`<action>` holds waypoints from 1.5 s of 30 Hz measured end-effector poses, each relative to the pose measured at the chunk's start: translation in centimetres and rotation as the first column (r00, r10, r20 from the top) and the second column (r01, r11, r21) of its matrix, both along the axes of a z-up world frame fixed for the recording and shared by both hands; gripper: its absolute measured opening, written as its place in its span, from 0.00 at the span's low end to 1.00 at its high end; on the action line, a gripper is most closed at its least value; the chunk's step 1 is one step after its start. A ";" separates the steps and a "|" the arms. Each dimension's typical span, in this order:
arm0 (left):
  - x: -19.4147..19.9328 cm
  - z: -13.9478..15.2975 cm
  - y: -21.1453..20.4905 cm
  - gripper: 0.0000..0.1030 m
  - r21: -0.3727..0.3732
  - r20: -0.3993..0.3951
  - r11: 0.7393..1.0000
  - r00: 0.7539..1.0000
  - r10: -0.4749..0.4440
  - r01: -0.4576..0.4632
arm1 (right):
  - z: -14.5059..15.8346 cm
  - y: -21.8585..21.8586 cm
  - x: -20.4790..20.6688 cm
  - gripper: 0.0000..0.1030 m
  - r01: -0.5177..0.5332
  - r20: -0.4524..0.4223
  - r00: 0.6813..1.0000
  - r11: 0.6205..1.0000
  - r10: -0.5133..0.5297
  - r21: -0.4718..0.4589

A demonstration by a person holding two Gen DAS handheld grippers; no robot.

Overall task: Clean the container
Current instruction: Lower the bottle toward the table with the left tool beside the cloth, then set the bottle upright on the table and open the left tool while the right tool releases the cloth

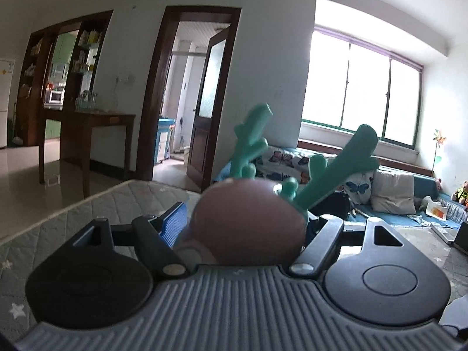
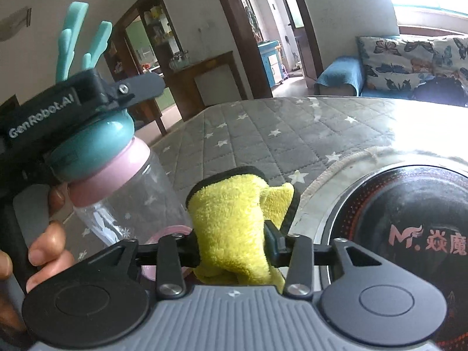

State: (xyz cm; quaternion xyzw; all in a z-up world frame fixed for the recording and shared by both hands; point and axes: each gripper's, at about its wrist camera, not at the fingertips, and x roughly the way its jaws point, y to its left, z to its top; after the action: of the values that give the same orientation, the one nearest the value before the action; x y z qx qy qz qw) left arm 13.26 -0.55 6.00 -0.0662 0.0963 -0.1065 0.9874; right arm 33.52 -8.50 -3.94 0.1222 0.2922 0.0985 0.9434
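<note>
From the left wrist view we saw the left gripper (image 1: 248, 228) closed around the brown cap (image 1: 248, 228) of the container, whose green antlers (image 1: 336, 169) rose above it, over a quilted star-patterned table cover (image 1: 87, 213). From the right wrist view the clear container (image 2: 131, 199), pink-collared with a teal lid (image 2: 90, 149), hung tilted in that gripper, while our right gripper (image 2: 234, 248) clasped a yellow cloth (image 2: 231, 219) just beside it, near a black cooktop (image 2: 409, 234).
</note>
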 end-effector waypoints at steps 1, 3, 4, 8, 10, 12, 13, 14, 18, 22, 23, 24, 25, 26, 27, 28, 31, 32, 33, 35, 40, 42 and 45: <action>0.2 0.0 0.1 0.81 0.003 -0.003 1.000 1.000 0.000 0.000 | 0.1 0.1 -0.1 0.46 0.000 0.003 1.000 1.000 0.000 -0.009; 0.2 -0.1 0.0 0.82 0.015 -0.005 1.000 1.000 -0.002 0.002 | 0.3 0.2 -0.4 0.48 -0.001 0.006 1.000 1.000 0.001 -0.020; 0.3 -0.1 -0.1 0.84 0.022 -0.008 1.000 1.000 -0.004 0.004 | 0.4 0.2 -0.4 0.52 -0.001 0.006 1.000 1.000 0.001 -0.019; 0.2 0.0 -0.1 0.93 0.032 -0.012 0.999 1.000 0.005 -0.005 | 0.7 0.1 -0.8 0.57 0.000 0.012 1.000 1.000 0.000 -0.016; 0.1 0.0 0.1 0.96 0.027 -0.019 1.000 1.000 0.011 -0.010 | 0.9 0.1 -1.0 0.62 0.000 0.016 1.000 1.000 0.001 -0.015; 0.0 0.0 0.3 0.97 0.021 -0.029 1.000 0.999 0.017 -0.016 | 1.1 0.1 -1.3 0.65 0.000 0.023 1.000 1.000 0.000 -0.018; -0.2 0.0 0.4 0.98 0.018 -0.033 1.000 0.999 0.020 -0.020 | 1.2 0.1 -1.4 0.66 -0.001 0.026 1.000 1.000 0.001 -0.020; -0.3 -0.1 0.6 0.98 0.016 -0.036 1.000 0.999 0.024 -0.024 | 1.3 0.1 -1.5 0.69 0.000 0.030 1.000 1.000 0.001 -0.021; -1.1 -0.1 1.1 1.00 0.015 -0.039 0.999 0.999 0.035 -0.035 | 1.5 0.1 -2.1 0.75 0.000 0.045 0.999 1.000 0.001 -0.028; -1.8 0.1 1.4 1.00 0.024 -0.040 0.999 0.998 0.049 -0.048 | 1.8 0.2 -2.7 0.79 -0.005 0.056 0.998 0.999 0.007 -0.042; -2.1 0.1 1.3 1.00 0.024 -0.043 0.998 0.998 0.052 -0.051 | 1.9 0.2 -2.9 0.80 -0.007 0.059 0.998 0.999 0.010 -0.049; -2.3 0.1 1.5 1.00 0.023 -0.045 0.998 0.997 0.056 -0.055 | 1.9 0.2 -3.1 0.80 -0.008 0.062 0.998 0.998 0.012 -0.055; -2.6 0.1 1.7 1.00 0.019 -0.047 0.998 0.997 0.057 -0.057 | 2.0 0.2 -3.2 0.81 -0.009 0.064 0.998 0.998 0.013 -0.058; -2.8 0.1 1.8 1.00 0.015 -0.049 0.998 0.997 0.057 -0.056 | 2.1 0.3 -3.4 0.82 -0.013 0.066 0.998 0.998 0.017 -0.062; -3.0 0.1 2.0 1.00 0.009 -0.050 0.998 0.997 0.058 -0.057 | 2.2 0.4 -3.6 0.83 -0.017 0.068 0.997 0.998 0.022 -0.067; -3.2 0.1 2.1 1.00 0.004 -0.052 0.998 0.997 0.057 -0.057 | 2.3 0.4 -3.7 0.84 -0.019 0.071 0.997 0.997 0.024 -0.071; -3.7 0.2 2.1 1.00 -0.005 -0.060 0.998 0.997 0.056 -0.056 | 2.3 0.6 -4.1 0.85 -0.023 0.077 0.997 0.996 0.030 -0.081; -3.9 0.2 2.1 1.00 -0.003 -0.062 0.998 0.997 0.055 -0.056 | 2.3 0.6 -4.2 0.85 -0.022 0.076 0.997 0.996 0.028 -0.083; -4.1 0.2 2.0 1.00 0.002 -0.064 0.999 0.997 0.054 -0.054 | 2.3 0.6 -4.3 0.85 -0.019 0.076 0.997 0.996 0.026 -0.085; -4.5 0.2 1.9 1.00 0.016 -0.066 0.998 0.996 0.058 -0.057 | 2.3 0.6 -4.5 0.86 -0.015 0.074 0.997 0.996 0.022 -0.083; -5.3 0.4 2.5 1.00 -0.004 -0.097 0.998 0.994 0.059 -0.060 | 2.4 0.5 -5.3 0.88 -0.015 0.071 0.997 0.996 0.021 -0.085; -6.1 0.0 1.6 1.00 -0.002 -0.112 0.998 0.992 0.063 -0.063 | 2.3 0.6 -5.6 0.88 -0.018 0.068 0.997 0.996 0.024 -0.092; -6.5 -0.2 1.5 1.00 0.018 -0.143 0.997 0.987 0.073 -0.071 | 2.2 0.6 -6.1 0.89 -0.028 0.055 0.998 0.994 0.034 -0.109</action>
State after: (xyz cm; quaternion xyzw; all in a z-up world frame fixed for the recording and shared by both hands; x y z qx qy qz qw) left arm 6.71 0.97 5.80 -0.0705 0.1652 -0.0652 0.9816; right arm 27.46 -7.88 -1.74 0.0637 0.2719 0.1007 0.9549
